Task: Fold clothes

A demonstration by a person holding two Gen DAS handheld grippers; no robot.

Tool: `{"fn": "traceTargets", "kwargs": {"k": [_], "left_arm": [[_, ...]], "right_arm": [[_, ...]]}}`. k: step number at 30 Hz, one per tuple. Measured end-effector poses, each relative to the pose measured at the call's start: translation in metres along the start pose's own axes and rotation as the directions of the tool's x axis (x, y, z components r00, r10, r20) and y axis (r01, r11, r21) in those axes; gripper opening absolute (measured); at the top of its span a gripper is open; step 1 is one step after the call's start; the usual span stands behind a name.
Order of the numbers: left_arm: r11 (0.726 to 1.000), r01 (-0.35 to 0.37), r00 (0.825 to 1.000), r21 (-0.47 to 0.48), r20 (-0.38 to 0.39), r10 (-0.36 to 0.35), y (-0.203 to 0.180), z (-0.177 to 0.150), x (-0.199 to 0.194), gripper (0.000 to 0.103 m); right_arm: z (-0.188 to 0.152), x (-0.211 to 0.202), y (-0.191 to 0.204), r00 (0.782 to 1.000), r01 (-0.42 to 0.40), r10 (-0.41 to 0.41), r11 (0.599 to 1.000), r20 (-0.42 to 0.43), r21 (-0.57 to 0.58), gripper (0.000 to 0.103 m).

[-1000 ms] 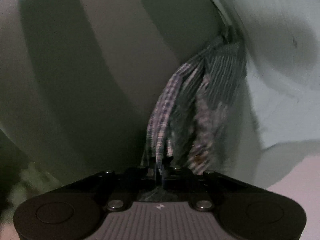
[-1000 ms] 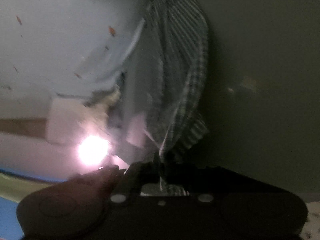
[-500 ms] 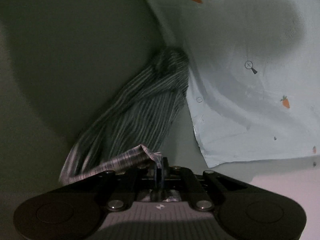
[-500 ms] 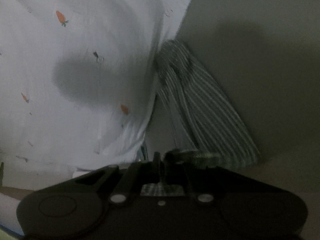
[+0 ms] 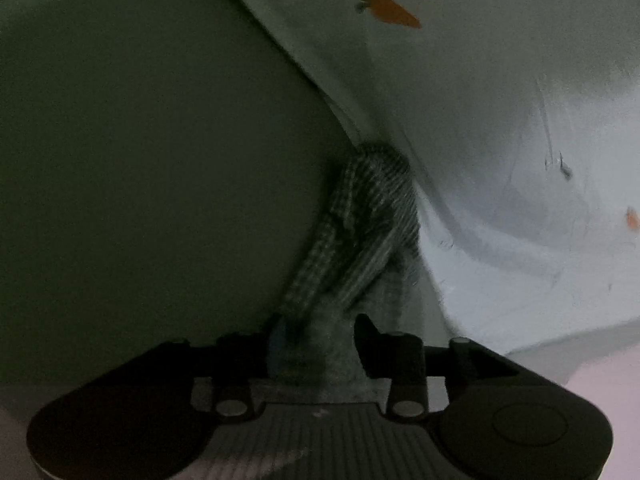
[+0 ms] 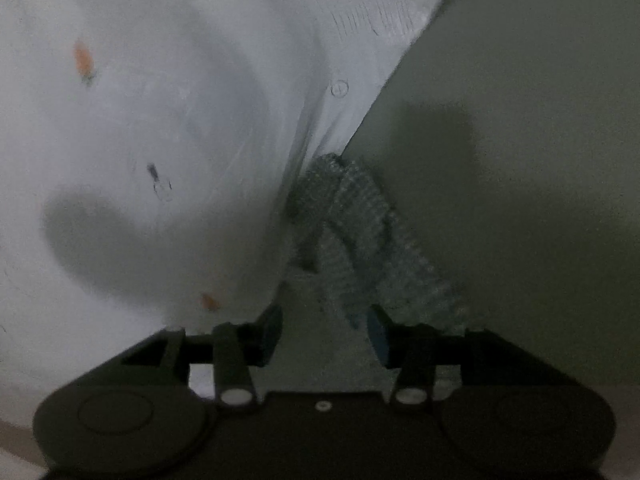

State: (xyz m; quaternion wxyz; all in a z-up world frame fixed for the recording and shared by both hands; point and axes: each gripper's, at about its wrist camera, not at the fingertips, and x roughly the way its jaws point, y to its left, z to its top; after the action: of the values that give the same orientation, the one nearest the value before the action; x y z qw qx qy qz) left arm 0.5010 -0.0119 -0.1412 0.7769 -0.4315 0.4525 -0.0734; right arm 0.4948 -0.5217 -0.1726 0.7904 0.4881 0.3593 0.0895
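Note:
A grey-and-white checked garment (image 5: 372, 216) lies bunched in a narrow twisted strip on the dull green surface (image 5: 140, 160), against the edge of a white carrot-print cloth (image 5: 500, 140). My left gripper (image 5: 320, 340) is at its near end; the jaws are opening, with loose cloth lying between the fingers. In the right wrist view the same checked garment (image 6: 360, 232) runs down towards my right gripper (image 6: 325, 332). Its jaws are opening too. The cloth's end hangs by the right blue pad (image 6: 378, 336), and the gap between the fingers shows mostly green surface (image 6: 520, 200).
The white carrot-print cloth (image 6: 160, 120) with a small button covers the left of the right wrist view and the right of the left wrist view. A pale pink area (image 5: 600, 384) shows at the lower right. The scene is dim and somewhat blurred.
Both grippers were shut on pinches of the checked garment; now both sets of fingers stand apart. The garment has gone from a hanging, spread strip to a bunched twist beside the white cloth.

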Motion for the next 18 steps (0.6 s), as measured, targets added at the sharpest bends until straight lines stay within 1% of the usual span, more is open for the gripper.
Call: {"fn": "traceTargets", "kwargs": {"k": [1, 2, 4, 6, 7, 9, 11, 12, 13, 14, 16, 18], "left_arm": [[0.999, -0.016, 1.000, 0.046, -0.017, 0.017, -0.001, -0.005, -0.002, 0.045], [0.995, -0.031, 0.999, 0.091, -0.040, 0.035, -0.004, -0.010, -0.001, 0.053], [0.978, -0.068, 0.992, 0.197, -0.093, 0.088, -0.012, -0.027, 0.004, 0.057], [0.969, -0.062, 0.988, 0.240, -0.126, 0.094, -0.015, -0.042, 0.009, 0.057], [0.965, -0.058, 0.985, 0.257, -0.142, 0.097, -0.016, -0.049, 0.012, 0.057], [0.971, -0.053, 0.981, 0.234, -0.168, 0.094, -0.013, -0.058, 0.019, 0.056], [0.970, -0.062, 0.982, 0.234, -0.161, 0.102, -0.014, -0.059, 0.023, 0.056], [0.969, -0.063, 0.983, 0.239, -0.155, 0.102, -0.014, -0.059, 0.023, 0.056], [0.968, -0.064, 0.984, 0.243, -0.149, 0.103, -0.015, -0.059, 0.022, 0.056], [0.967, -0.065, 0.984, 0.248, -0.143, 0.103, -0.015, -0.058, 0.022, 0.055], [0.965, -0.057, 0.987, 0.257, -0.131, 0.093, -0.012, -0.056, 0.014, 0.055], [0.963, -0.043, 0.990, 0.265, -0.121, 0.077, -0.006, -0.053, 0.001, 0.055]], "right_arm": [[-0.011, -0.006, 0.003, 0.998, 0.056, -0.058, 0.996, -0.018, -0.064, 0.049], [-0.022, -0.011, 0.006, 0.993, 0.111, -0.116, 0.986, -0.036, -0.125, 0.049], [-0.047, -0.018, 0.011, 0.970, 0.207, -0.231, 0.950, -0.080, -0.234, 0.049], [-0.069, -0.022, 0.009, 0.955, 0.230, -0.268, 0.941, -0.131, -0.247, 0.049], [-0.078, -0.024, 0.006, 0.952, 0.228, -0.265, 0.947, -0.152, -0.225, 0.049], [-0.090, -0.019, 0.002, 0.948, 0.231, -0.262, 0.958, -0.184, -0.170, 0.049], [-0.098, -0.009, 0.002, 0.933, 0.262, -0.292, 0.952, -0.209, -0.159, 0.038], [-0.099, -0.006, 0.006, 0.930, 0.275, -0.308, 0.945, -0.201, -0.179, 0.014], [-0.099, -0.009, 0.014, 0.938, 0.282, -0.313, 0.939, -0.150, -0.198, 0.007], [-0.098, -0.013, 0.024, 0.950, 0.263, -0.291, 0.940, -0.108, -0.218, 0.007], [-0.093, -0.014, 0.043, 0.968, 0.202, -0.231, 0.949, -0.098, -0.243, 0.006], [-0.079, -0.011, 0.060, 0.980, 0.145, -0.173, 0.958, -0.095, -0.248, 0.006]]}}
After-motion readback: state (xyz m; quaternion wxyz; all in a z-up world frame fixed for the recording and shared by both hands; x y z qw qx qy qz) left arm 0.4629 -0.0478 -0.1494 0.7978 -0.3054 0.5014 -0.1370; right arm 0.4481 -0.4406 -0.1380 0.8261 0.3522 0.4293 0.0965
